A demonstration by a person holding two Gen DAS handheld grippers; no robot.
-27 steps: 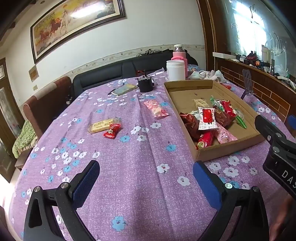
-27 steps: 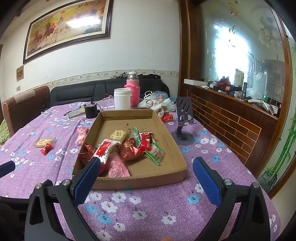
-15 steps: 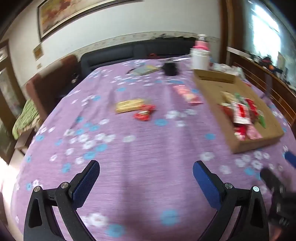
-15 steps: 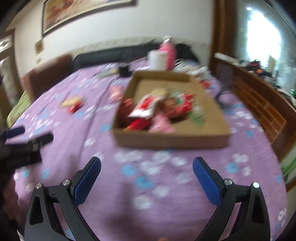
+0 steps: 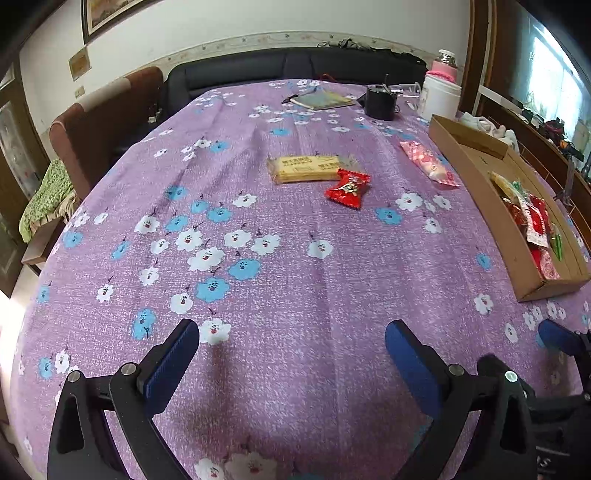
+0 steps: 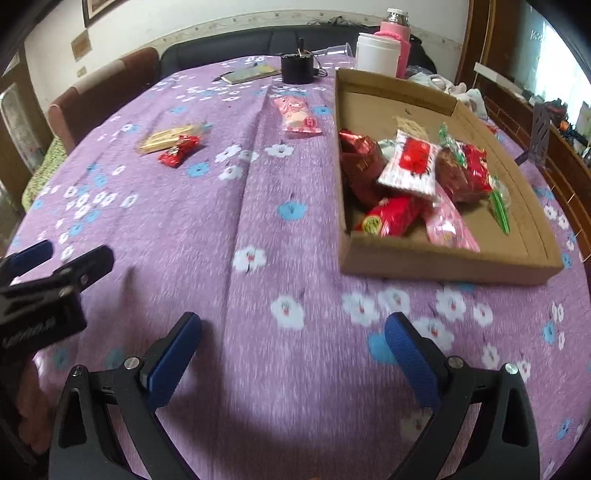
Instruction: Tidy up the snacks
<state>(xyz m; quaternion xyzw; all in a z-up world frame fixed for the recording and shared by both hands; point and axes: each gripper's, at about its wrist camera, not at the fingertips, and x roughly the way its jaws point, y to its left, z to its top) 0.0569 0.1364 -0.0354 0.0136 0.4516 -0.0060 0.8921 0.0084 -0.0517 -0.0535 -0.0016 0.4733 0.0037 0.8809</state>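
Note:
Three snacks lie loose on the purple floral tablecloth: a yellow wafer pack [image 5: 308, 168] [image 6: 168, 137], a red candy [image 5: 347, 187] [image 6: 179, 150] touching it, and a pink packet [image 5: 428, 162] [image 6: 297, 114] near the box. The cardboard box [image 6: 436, 264] [image 5: 480, 192] holds several red, white and pink snacks. My left gripper [image 5: 291, 356] is open and empty over the near tablecloth, well short of the snacks. My right gripper [image 6: 293, 343] is open and empty, in front of the box's left corner.
A black cup [image 6: 296, 68], a phone [image 6: 245, 74], a white jar [image 6: 377, 51] and a pink bottle [image 6: 397, 35] stand at the far side. A phone stand [image 6: 540, 133] is right of the box. Chairs and a sofa ring the table.
Both grippers have swung left and dipped toward the table. The loose snacks now sit ahead of the left gripper; the box has shifted to the right in both views. Nothing was grasped.

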